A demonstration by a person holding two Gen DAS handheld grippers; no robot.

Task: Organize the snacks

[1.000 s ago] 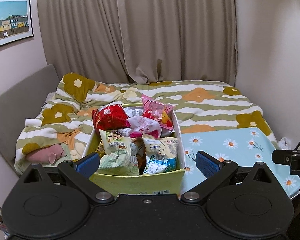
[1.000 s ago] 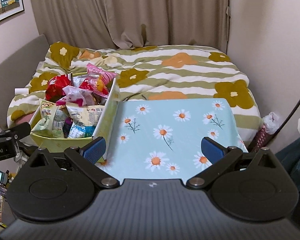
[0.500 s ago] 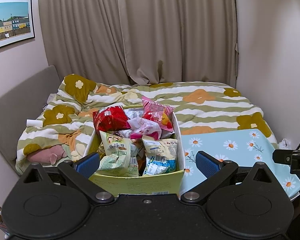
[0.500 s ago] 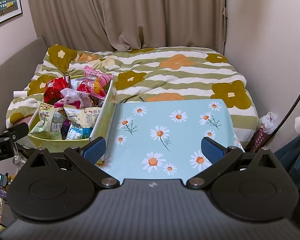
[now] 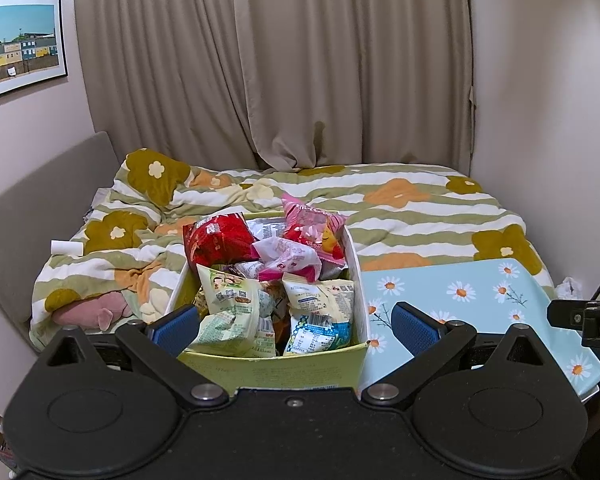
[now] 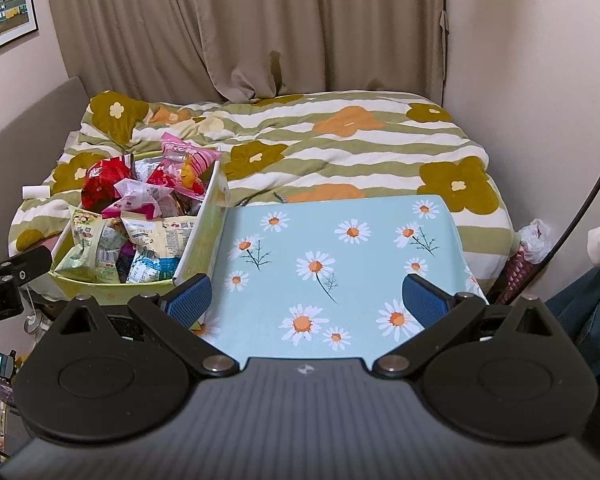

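A yellow-green box (image 5: 276,368) stands at the left of a light blue daisy-print table (image 5: 460,292). It is heaped with snack packets: a red bag (image 5: 218,240), a pink bag (image 5: 312,228), pale green packets (image 5: 228,296) and a blue-and-white packet (image 5: 320,320). My left gripper (image 5: 296,324) is open and empty, just in front of the box's near wall. The box (image 6: 200,236) shows at left in the right wrist view. My right gripper (image 6: 308,300) is open and empty over the table's (image 6: 340,256) near part.
A bed with a striped flower duvet (image 6: 340,140) lies behind the table, with a grey headboard (image 5: 40,200) at left and curtains (image 5: 280,60) behind. A pink plush toy (image 5: 92,312) lies left of the box. A cable (image 6: 580,208) hangs at right.
Both grippers have risen and drawn back slightly, so the box and table sit a little lower in view. Both stay open; nothing was picked up.
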